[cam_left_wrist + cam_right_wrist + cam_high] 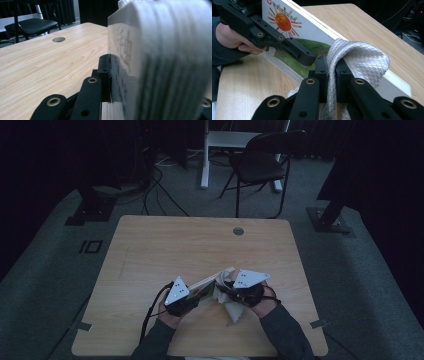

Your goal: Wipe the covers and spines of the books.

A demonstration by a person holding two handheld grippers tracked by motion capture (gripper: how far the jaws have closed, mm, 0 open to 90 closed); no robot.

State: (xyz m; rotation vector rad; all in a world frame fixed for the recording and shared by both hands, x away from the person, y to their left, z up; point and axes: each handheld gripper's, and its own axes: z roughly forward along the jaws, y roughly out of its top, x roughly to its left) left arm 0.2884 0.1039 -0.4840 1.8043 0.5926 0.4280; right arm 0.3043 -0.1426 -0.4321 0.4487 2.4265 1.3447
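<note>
Low in the middle of the high view, the left gripper has its fingers clamped on the book, tilted above the tabletop. The right gripper pinches the white cloth draped over the book's edge (wiping, I judge). Keep the book steady and drag the cloth flat along the cover.

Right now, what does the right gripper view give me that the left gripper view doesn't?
Right gripper view alone: the right gripper shut on a white quilted cloth draped over the book's edge, the book's cover with its sun picture, and the left gripper clamped across that cover, with the hand behind it. Left gripper view alone: the book's page edges close up, the round hole in the table, and a black chair beyond. Both show the book and the wooden table.
</note>
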